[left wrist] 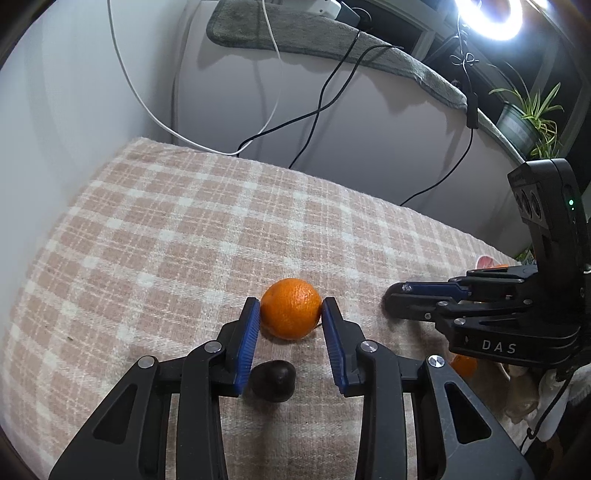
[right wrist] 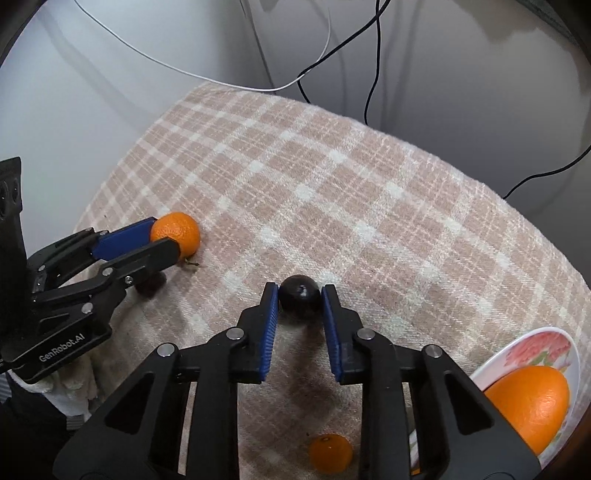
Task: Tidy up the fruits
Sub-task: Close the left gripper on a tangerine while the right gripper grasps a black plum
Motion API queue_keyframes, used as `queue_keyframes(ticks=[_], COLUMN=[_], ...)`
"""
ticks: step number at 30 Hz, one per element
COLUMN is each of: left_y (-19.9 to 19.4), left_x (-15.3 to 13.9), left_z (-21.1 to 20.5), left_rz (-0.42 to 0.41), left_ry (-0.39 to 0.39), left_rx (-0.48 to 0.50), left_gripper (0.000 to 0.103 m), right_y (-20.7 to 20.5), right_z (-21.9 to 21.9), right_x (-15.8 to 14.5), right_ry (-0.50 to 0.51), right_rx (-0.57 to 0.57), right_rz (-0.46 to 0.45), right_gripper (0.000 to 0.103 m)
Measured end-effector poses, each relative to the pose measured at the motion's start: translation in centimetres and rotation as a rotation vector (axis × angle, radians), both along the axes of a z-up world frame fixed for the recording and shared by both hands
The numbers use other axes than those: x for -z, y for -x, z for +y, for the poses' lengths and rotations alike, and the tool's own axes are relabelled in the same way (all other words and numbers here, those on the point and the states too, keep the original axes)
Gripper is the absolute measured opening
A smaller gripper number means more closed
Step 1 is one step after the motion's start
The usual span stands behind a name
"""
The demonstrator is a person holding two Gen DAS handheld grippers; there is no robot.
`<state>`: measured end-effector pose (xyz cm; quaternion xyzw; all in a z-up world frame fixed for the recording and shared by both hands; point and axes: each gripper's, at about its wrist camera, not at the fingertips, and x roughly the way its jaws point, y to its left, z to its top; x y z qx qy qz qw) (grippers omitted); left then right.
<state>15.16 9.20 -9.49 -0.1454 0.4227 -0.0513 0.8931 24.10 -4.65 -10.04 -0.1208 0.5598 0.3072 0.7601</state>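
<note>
Gripping round dimpled orange point(left wrist: 290, 309), left gripper point(left wrist: 290, 309)

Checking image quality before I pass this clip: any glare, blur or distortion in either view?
Left wrist: ring light blows out the top right corner, and fisheye bends the cloth edge; orange sharp. Right wrist: no glare, even light, same bending, soft shadows under the dark fruit.

Pink-white plaid cloth point(right wrist: 369, 206); orange mandarin point(left wrist: 291, 308); dark, maybe purple-black, fruit point(right wrist: 300, 301); blue jaws.
</note>
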Motion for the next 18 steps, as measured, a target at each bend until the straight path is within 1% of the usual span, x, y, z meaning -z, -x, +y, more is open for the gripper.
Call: queue_keyframes(ticks=[5,8,18], left_y=[0.1,0.3,1.3], left_x=[-0.1,-0.4,-2.4], left_z=[0.0,0.1,-0.9], left_rz=[-0.003,-0.010,-0.053], left_ry=[0.000,0.005,0.008], left_rx=[-0.004,-0.008,0.006], left_gripper=[0.032,0.032,0.030], right_y=[0.1,0.3,1.5], right_z=[0.2,0.1,-2.1], right_x=[0.0,-0.4,-3.6], right_ry=[-0.003,-0.021,-0.092], right_rx=[-0.001,-0.002,0.008], right_rz=[-0.017,-0.025,-0.072], right_gripper=[0.024,0.023,0.023])
